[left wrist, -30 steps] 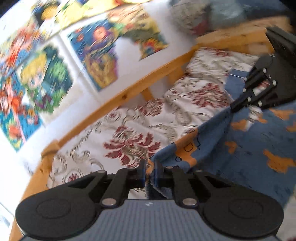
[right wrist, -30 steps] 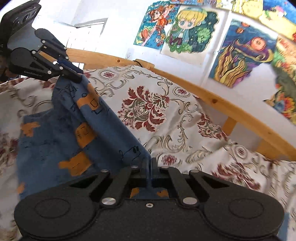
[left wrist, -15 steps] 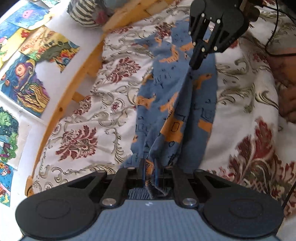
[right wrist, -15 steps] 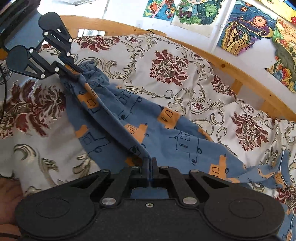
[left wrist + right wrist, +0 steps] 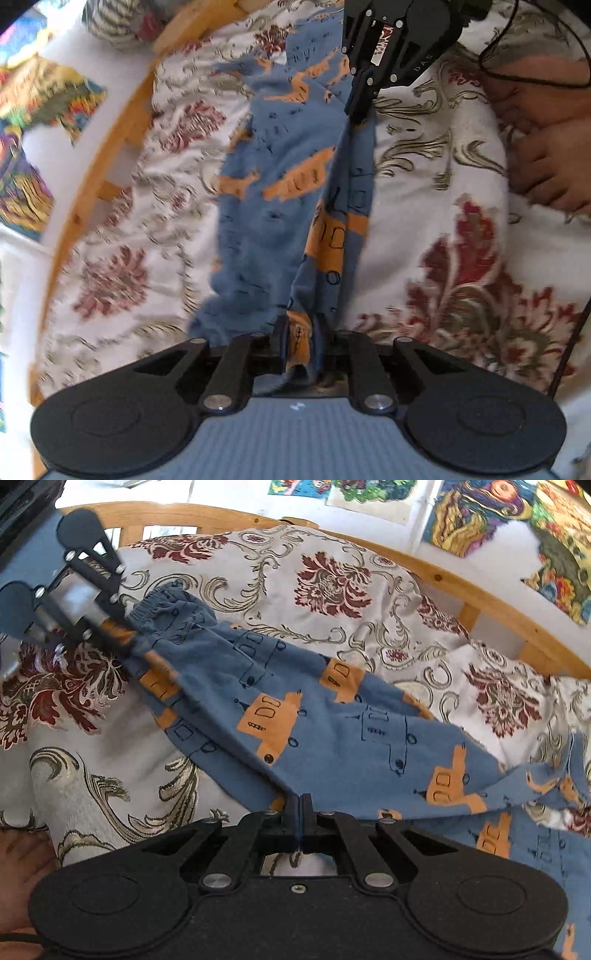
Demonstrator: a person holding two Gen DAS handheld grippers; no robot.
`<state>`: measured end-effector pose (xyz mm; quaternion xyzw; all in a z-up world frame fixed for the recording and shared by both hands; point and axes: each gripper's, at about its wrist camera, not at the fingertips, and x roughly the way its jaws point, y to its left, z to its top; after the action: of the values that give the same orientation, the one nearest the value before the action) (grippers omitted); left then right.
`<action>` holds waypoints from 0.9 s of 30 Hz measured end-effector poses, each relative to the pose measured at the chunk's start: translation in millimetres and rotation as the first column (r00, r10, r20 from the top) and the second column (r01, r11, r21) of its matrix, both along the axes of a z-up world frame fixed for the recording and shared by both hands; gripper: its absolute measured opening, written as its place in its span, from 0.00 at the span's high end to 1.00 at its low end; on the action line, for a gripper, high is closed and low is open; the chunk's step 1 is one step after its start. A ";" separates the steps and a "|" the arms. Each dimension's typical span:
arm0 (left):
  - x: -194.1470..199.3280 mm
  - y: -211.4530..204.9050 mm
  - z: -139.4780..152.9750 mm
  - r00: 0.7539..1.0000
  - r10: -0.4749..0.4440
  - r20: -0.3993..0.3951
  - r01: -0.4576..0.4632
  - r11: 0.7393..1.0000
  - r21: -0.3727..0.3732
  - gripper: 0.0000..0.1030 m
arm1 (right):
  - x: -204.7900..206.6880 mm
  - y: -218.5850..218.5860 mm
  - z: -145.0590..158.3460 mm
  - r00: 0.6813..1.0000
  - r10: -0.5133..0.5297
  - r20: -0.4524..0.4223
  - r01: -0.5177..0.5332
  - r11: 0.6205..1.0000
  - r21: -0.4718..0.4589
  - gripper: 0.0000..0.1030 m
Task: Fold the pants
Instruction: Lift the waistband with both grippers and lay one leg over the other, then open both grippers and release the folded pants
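Since half a second ago both grippers have sunk closer to the bed (image 5: 369, 590), and the pants (image 5: 332, 738) hang less and lie more: most of the cloth now rests on the floral bedspread, with only the near edge stretched between the two grips. The left gripper (image 5: 299, 339) is clamped on a bunch of the waistband end, where gathered elastic shows beside it in the right view. The right gripper (image 5: 300, 806) is pinched tight on a thin fold of the same edge further down the leg. A person's bare hand (image 5: 550, 173) rests on the bedspread well to the side.

To lay this fold well, I judge the edge should stay taut between the grips while both come down evenly, so the upper layer settles square on the one beneath without a twist; the cuffs at the far end look rumpled and may need smoothing afterwards.

These pants are soft, limp blue jersey printed with orange vehicles and thin line drawings, and they crease readily. Beneath them the bedspread is a heavier woven cloth, cream with dark red flowers and gold scrolls, inside a rounded pale wooden bed frame (image 5: 480, 594).
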<state>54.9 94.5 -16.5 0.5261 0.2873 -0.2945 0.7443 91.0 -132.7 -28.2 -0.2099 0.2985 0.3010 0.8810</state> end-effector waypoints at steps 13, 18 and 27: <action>20.2 -10.1 3.1 0.951 0.261 -0.169 -0.281 0.953 -0.111 0.69 | -10.8 -16.2 11.8 0.982 -0.174 -0.075 0.184 0.971 0.154 0.66; 22.5 -15.4 27.7 0.883 0.389 -0.262 -0.454 0.849 -0.270 0.42 | -32.2 -39.7 20.1 0.967 -0.255 -0.022 0.255 0.953 0.165 0.41; 34.0 -85.7 49.2 0.888 0.375 -0.267 -0.459 0.752 -0.472 0.19 | -24.3 -100.4 22.0 0.879 -0.475 0.037 0.461 0.868 0.184 0.22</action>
<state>88.9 8.8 32.7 0.2013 0.3635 -0.2274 0.8807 66.8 -233.1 -6.2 -0.0675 0.2779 0.0942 0.9536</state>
